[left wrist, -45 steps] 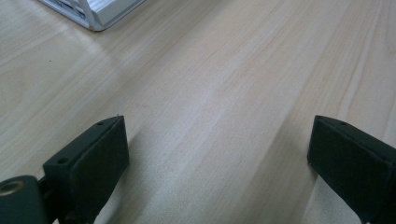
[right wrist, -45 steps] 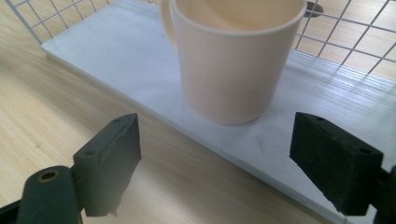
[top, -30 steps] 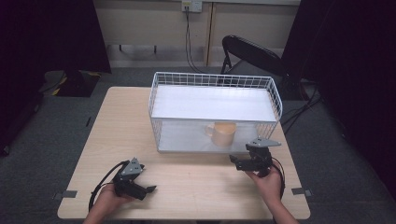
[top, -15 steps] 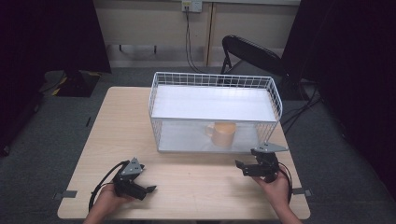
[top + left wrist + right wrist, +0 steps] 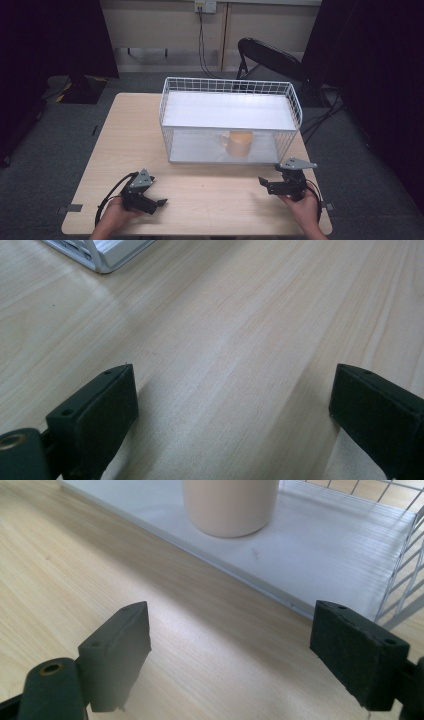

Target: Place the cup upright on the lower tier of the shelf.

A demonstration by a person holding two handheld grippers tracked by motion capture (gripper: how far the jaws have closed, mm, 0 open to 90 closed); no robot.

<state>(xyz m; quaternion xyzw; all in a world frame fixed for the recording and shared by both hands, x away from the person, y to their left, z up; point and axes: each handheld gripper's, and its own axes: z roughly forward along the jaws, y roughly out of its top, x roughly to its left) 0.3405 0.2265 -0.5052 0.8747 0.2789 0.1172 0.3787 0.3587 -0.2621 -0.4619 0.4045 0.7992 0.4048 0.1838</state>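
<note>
Backward toward the person the right gripper (image 5: 267,184) has drawn since the earlier frames: it sat close against the front of the wire basket (image 5: 165,103) a second ago and now lies near the table's front edge, off the basket's front right corner. Its jaws stand wide apart, nothing between them, low over the bare wood. From this gripper the orange mug (image 5: 239,143) lies at about eleven o'clock, well apart, upright on the basket's white floor behind the front wire wall. In the right gripper view the mug's (image 5: 230,505) lower body rises at twelve o'clock beyond the jaws, and the basket's wire side (image 5: 406,565) stands at two o'clock.

Nothing has changed for the left gripper (image 5: 156,202), which rests in the same place near the front left of the table, jaws likewise spread wide and empty. From it the mug is at about one o'clock, far across the table. In the left gripper view a corner of the basket (image 5: 102,254) shows at eleven o'clock. The mug and basket have not shifted.

Both grippers lie on a light wooden table (image 5: 125,135); the basket sits toward its far right. Around it is grey carpet (image 5: 60,145), a black folding chair (image 5: 272,55) at one o'clock behind the basket, and cables (image 5: 202,42) hanging from a wall socket.
</note>
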